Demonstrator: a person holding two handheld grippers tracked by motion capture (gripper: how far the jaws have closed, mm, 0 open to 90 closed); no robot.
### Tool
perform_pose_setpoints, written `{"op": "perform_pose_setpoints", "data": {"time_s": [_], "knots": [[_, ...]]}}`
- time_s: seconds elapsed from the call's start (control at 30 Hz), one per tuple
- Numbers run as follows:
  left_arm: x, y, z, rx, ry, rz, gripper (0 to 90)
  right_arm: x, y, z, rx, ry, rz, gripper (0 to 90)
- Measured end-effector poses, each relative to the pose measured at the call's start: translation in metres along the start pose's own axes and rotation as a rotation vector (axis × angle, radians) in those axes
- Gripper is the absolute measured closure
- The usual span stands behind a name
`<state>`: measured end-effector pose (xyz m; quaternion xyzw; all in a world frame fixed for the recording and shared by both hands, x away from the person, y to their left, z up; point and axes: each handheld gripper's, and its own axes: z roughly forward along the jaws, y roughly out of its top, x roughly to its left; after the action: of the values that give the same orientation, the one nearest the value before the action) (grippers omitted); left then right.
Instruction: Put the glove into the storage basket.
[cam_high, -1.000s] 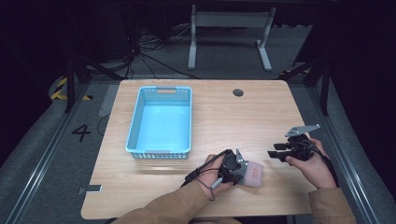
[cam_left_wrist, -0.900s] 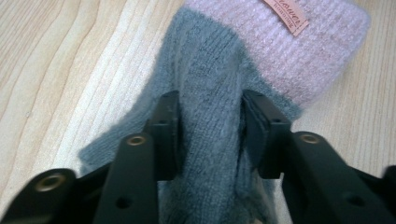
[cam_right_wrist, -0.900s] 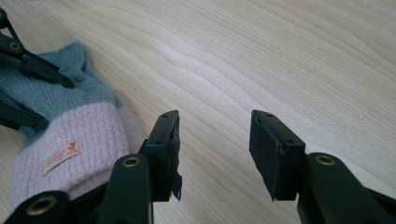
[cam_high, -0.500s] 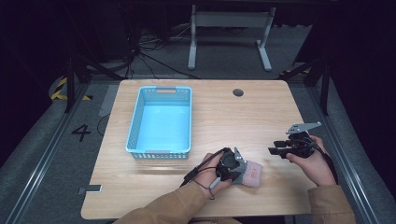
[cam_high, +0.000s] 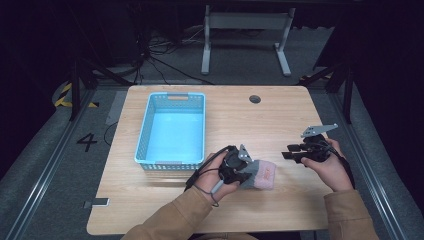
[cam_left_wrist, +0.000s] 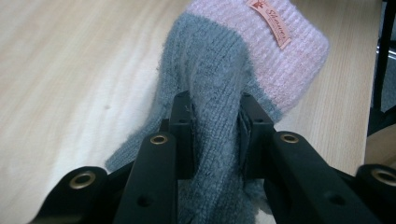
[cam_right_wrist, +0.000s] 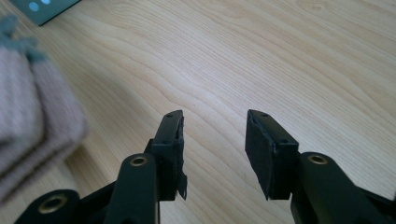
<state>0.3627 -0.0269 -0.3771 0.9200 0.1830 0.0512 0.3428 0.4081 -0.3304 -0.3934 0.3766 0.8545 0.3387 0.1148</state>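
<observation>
A grey knitted sock with a pink cuff (cam_high: 264, 176) lies at the front middle of the wooden table (cam_high: 260, 125). My left gripper (cam_high: 243, 172) is shut on its grey part. In the left gripper view both pads pinch a fold of the sock (cam_left_wrist: 224, 70), and the left gripper (cam_left_wrist: 215, 105) has just been closing on it. The pink cuff hangs away from the jaws. My right gripper (cam_high: 288, 153) hovers to the sock's right. Its jaws have just narrowed a little, and the right gripper (cam_right_wrist: 215, 121) stands open with only bare wood between its pads. The sock (cam_right_wrist: 28, 107) is blurred at that view's left.
A light blue plastic basket (cam_high: 145, 130) stands left of centre with nothing in it, close to my left hand. A round cable hole (cam_high: 255, 99) sits near the table's far edge. A small flat tag (cam_high: 97, 202) lies at the front left corner.
My left gripper closed on the sock and has risen a little, drawing the sock slightly away from the front edge. The right gripper has stayed in place.
</observation>
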Motion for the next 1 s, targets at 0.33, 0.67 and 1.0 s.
{"op": "perform_pose_setpoints", "data": {"time_s": [0.33,0.67,1.0], "knots": [[0.022,0.000,-0.037,-0.056,0.030,-0.040,71.7,0.000,0.006,0.007,-0.001,0.008,-0.001,57.0],[0.049,-0.002,-0.071,-0.073,0.103,-0.069,71.6,-0.002,0.004,0.012,0.008,0.019,0.004,57.3],[0.078,-0.014,-0.099,-0.084,0.157,-0.111,71.5,-0.002,-0.001,0.013,0.020,0.014,0.015,57.2]]}}
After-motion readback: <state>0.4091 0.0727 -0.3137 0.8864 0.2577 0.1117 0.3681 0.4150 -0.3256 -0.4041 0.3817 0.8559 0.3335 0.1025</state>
